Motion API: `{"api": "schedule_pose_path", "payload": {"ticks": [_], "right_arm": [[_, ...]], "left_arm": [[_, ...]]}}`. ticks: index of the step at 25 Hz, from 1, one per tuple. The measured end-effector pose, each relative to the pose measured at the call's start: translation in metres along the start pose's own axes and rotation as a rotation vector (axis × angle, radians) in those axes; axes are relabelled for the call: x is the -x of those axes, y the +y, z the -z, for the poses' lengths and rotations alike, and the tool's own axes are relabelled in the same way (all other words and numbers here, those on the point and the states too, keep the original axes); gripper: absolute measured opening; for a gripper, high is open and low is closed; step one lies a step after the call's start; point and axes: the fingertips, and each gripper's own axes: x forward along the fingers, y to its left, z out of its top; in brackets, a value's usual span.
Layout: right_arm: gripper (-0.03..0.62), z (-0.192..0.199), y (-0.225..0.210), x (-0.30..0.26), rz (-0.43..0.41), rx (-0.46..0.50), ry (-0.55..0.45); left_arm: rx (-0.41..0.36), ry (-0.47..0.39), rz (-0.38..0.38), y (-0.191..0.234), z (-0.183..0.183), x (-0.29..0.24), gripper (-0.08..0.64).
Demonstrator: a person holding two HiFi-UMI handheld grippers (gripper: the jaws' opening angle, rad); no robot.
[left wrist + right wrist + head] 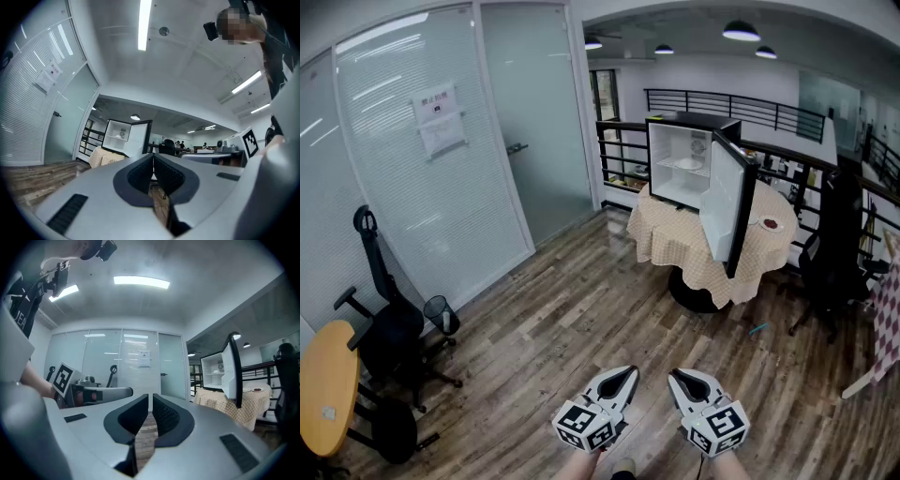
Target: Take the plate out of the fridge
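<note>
Ahead, open fridge [679, 184] on draped table [661, 234], plate [689, 163] seemingly inside

The left tool [625, 374] and the right tool [680, 376] are hanging low, side by side, both pointing forward. The left jaws are pressing together on nothing. The right jaws are leaving only a thin, empty slit.

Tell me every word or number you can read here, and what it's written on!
Nothing here can be read for certain.
Paper notices on the glass wall: print too small to read.
White letters on the person's dark shirt: cut off, unreadable.
Square markers on the left hand-held gripper and right hand-held gripper: patterns only, no words.
</note>
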Motion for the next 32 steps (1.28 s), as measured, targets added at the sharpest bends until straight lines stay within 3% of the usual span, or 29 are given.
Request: {"api": "schedule_pose_path", "payload": {"ticks": [16, 32], "right_arm": [[0.052, 0.003, -0.051, -0.133, 0.053, -0.025, -0.034], [0.052, -0.005, -0.111, -0.232, 0.043, -0.017, -0.022]], "left_arm": [[-0.022, 0.008, 0.075, 0.113, -0.004, -0.071, 0.011], [0.004, -0.003, 0.072, 0.197, -0.013, -0.141, 0.011]]}}
